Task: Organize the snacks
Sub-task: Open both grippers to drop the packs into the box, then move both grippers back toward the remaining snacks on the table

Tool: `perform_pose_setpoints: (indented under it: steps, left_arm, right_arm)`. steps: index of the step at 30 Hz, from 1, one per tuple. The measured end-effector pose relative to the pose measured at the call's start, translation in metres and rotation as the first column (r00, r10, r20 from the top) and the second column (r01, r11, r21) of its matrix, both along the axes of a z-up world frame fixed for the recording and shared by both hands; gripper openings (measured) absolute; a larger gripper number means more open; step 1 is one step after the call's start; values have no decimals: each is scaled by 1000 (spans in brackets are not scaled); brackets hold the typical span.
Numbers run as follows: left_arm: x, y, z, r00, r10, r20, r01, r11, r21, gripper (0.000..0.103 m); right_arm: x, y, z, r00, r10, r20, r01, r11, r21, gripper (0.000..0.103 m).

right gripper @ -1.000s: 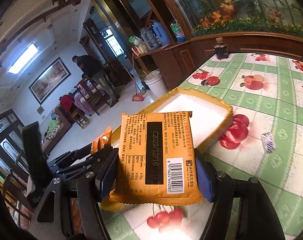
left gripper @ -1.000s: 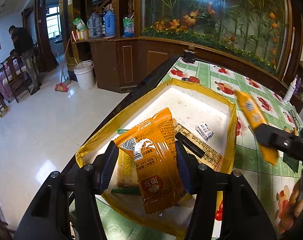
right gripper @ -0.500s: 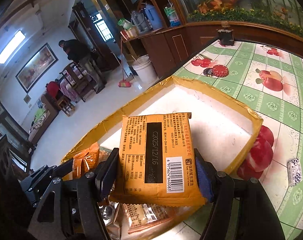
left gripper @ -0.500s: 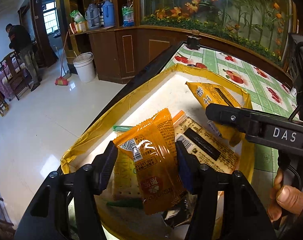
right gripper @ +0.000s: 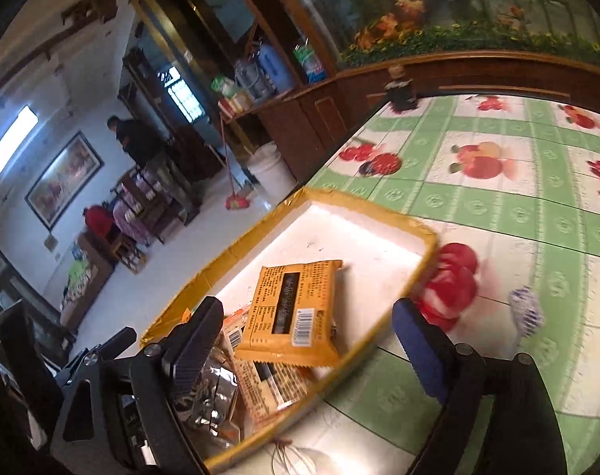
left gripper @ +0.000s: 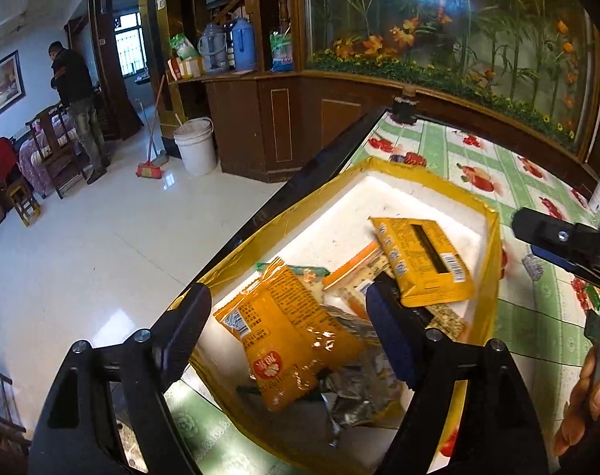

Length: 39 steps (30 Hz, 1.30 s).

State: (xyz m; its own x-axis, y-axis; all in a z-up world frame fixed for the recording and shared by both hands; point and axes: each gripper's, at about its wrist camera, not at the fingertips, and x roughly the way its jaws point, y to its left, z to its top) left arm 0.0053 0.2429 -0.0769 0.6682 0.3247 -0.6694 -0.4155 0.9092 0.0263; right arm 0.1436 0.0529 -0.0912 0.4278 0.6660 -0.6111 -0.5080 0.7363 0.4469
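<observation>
On fruit-print tablecloth (right gripper: 477, 213), we log flat orange rectangular packet (right gripper: 290, 312) in yellow-rimmed white tray (right gripper: 363, 204), long axis pointing to far rim; L gripper (left gripper: 288, 316) & R gripper (right gripper: 307, 328) jaws just opened, both empty.

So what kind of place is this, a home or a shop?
Most likely a home's dining or living room: a table with a fruit-print tablecloth, a broom and white bucket by a wooden cabinet, and a framed picture.

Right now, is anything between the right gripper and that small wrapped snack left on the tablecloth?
Nothing visible. The wrapped snack lies alone on the tablecloth, outside the yellow-rimmed box. The right gripper, jaws just opened and empty, has bare cloth between it and the snack.
</observation>
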Motion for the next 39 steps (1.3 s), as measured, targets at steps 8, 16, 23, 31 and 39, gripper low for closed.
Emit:
perform_pose_setpoints:
  steps: [8, 16, 23, 31, 39]
  left_arm:
    - [-9, -36, 19, 996, -76, 54, 74, 997, 27, 81]
    - [-6, -76, 33, 987, -150, 58, 147, 988, 57, 81]
    - [-3, -100, 37, 981, -187, 52, 182, 980, 80, 81]
    - [2, -119, 33, 975, -221, 27, 218, 973, 76, 81]
    - [20, -149, 14, 950, -310, -37, 311, 950, 20, 81]
  right_arm:
    - [-35, -81, 15, 993, -108, 37, 107, 994, 29, 89]
    - [-61, -153, 7, 978, -208, 29, 208, 978, 19, 89]
    - [-74, -193, 0, 966, -259, 15, 258, 966, 18, 89]
    - [-84, -220, -6, 961, -276, 21, 277, 961, -16, 89]
    - [-82, -243, -21, 970, -234, 65, 242, 956, -168, 89]
